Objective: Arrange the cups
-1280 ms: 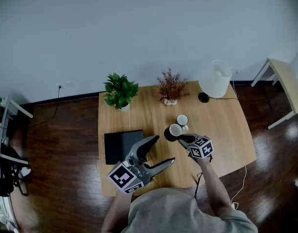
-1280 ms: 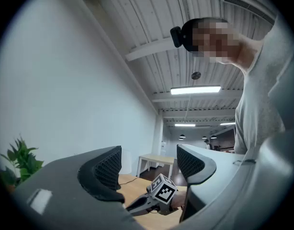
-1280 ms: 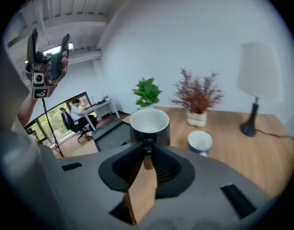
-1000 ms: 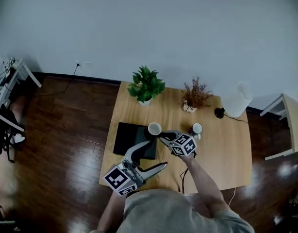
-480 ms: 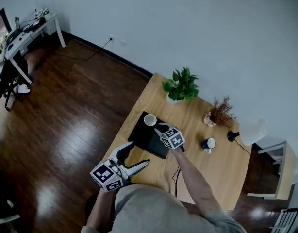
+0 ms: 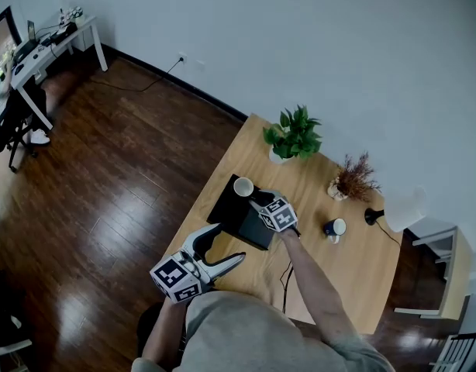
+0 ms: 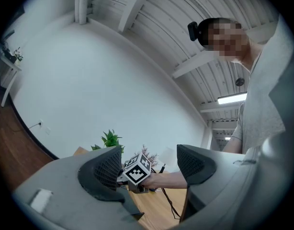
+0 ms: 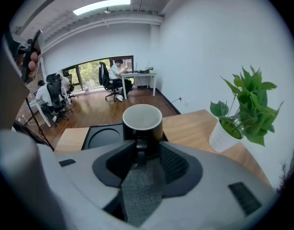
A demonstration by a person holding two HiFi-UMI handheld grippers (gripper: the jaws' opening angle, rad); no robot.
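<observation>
Black mug with a white inside (image 8: 142, 121) stands upright on the black recessed tray (image 8: 100, 137), straight ahead of the right gripper (image 8: 137, 151). Its jaws have just been opening and flank the handle, which points back at it. The left gripper (image 6: 230, 242), spread and empty, hangs farther off.

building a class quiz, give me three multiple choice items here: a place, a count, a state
1. Where does the black mug stand? A on the black tray B on bare wood C held in the air
2. How many mugs are on the table? A one B two C four
3. The left hand-held gripper is: A open, empty B shut on a mug C shut on the tray
A: the tray lies under it. B: the black mug plus a blue mug. A: its jaws stand apart with nothing between them.
</observation>
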